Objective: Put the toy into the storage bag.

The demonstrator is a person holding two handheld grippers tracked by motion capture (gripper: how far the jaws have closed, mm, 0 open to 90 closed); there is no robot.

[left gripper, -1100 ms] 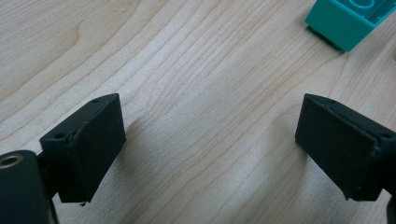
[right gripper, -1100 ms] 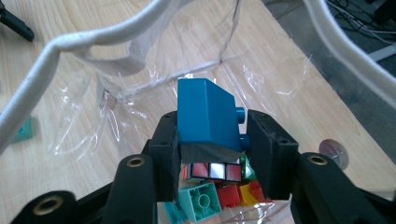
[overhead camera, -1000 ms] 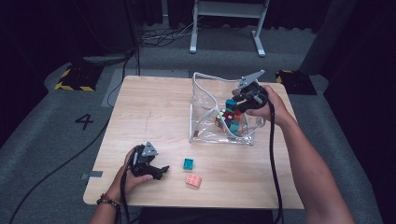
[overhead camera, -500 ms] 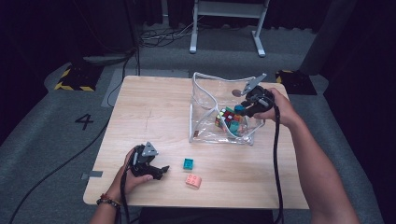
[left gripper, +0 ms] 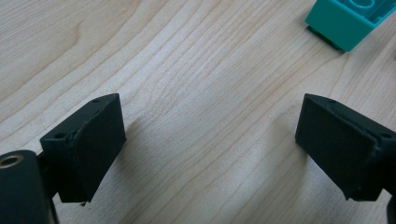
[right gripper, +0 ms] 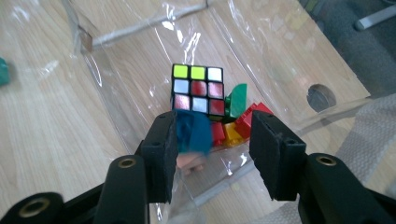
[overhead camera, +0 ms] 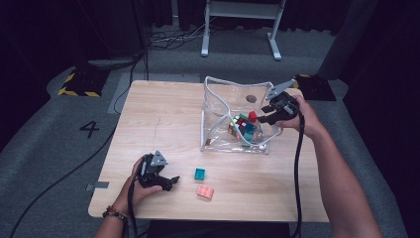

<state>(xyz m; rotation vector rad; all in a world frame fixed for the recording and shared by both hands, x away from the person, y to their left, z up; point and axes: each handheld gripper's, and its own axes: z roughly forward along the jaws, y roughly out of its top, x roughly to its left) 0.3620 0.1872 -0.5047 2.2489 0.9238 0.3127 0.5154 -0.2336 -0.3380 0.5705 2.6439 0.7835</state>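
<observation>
Clear plastic bag (overhead camera: 218,106): open-topped, standing on the table's far right. Inside: scrambled puzzle cube (right gripper: 197,89), red, yellow, green bricks, and a blurred teal brick (right gripper: 194,133).

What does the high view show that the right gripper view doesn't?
High view: the left gripper, open, and the pink brick. Right gripper view: a blurred blue piece between the right gripper's jaws, which have just been opening. Both: the clear bag, with the cube and bricks inside.
</observation>
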